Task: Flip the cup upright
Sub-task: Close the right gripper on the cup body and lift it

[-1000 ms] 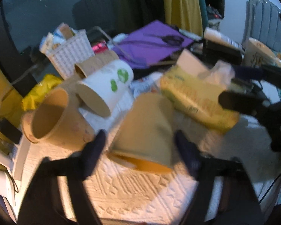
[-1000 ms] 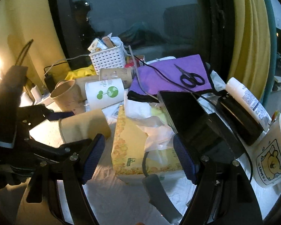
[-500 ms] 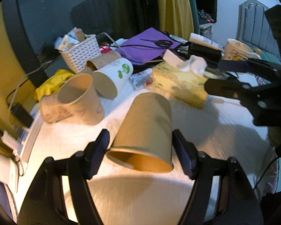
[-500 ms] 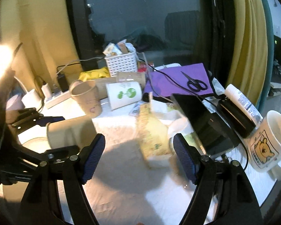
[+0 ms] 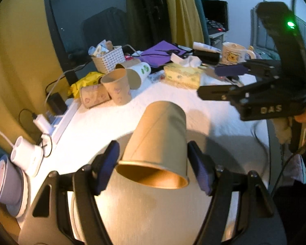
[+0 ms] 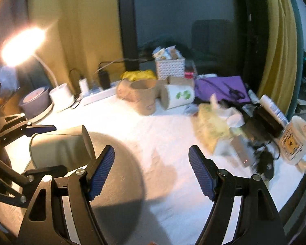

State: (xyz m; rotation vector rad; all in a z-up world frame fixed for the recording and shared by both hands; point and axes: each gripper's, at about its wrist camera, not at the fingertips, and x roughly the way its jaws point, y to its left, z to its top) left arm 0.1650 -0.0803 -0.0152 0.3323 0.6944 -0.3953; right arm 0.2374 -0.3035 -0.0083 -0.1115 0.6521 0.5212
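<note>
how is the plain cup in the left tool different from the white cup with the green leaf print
The plain cup is tan and unprinted; the white cup carries a green leaf print. The plain cup is held off the table between the left tool fingers, while the white cup lies on its side among the clutter. Both are paper cups and neither is upright.

Your left gripper [image 5: 153, 168] is gripping the cup [image 5: 160, 140] between its jaws, holding it off the surface with the mouth facing back toward you. Your right gripper [image 6: 152, 171] is hovering alongside, jaws spread wide and holding nothing.
</note>
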